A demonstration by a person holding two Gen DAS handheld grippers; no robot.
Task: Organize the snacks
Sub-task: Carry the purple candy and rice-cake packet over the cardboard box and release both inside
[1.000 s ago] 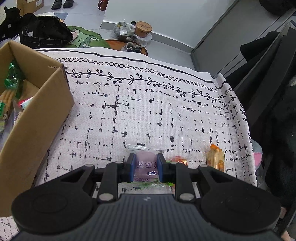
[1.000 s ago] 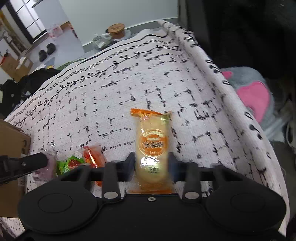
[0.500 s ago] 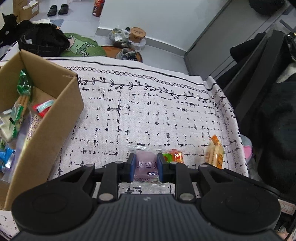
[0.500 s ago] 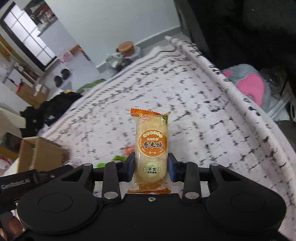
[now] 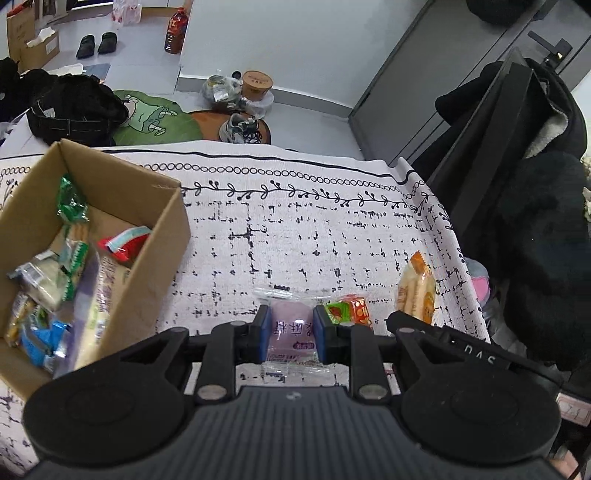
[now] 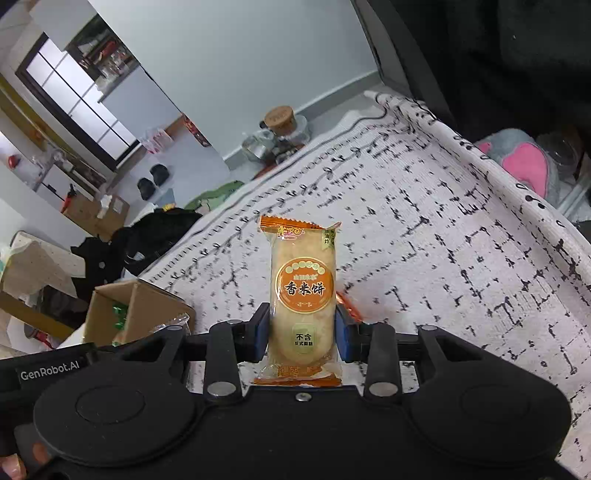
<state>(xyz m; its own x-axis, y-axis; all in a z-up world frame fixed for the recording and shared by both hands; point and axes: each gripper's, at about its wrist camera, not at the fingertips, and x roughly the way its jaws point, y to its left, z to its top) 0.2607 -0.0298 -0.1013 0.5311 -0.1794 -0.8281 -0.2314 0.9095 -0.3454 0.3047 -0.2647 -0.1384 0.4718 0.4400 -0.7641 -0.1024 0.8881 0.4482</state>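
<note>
The left tool is clamped on a purple snack packet; both blue pads press its sides, and its clear sealed ends stick out in front and behind. The packet is held clear above the patterned cloth that covers the desk.

The right tool grips a long orange rice cracker packet by its lower half. The packet stands upright between the pads, with its crimped orange top pointing away from the tool. In the left wrist view the same packet shows at the right, near the desk's right edge, above the dark body of the right tool.

Just beyond the left tool's right pad, a small red and green snack lies on the cloth, close to the near edge of the desk.

At the desk's left side stands an open cardboard box. Several wrapped snacks lie loose inside it, among them green, red, blue and pale packets.

Past the far edge of the desk, on the floor, lie a green mat, a black bag, a sneaker and a round lidded container. A pair of black shoes and a dark bottle stand farther off.
</note>
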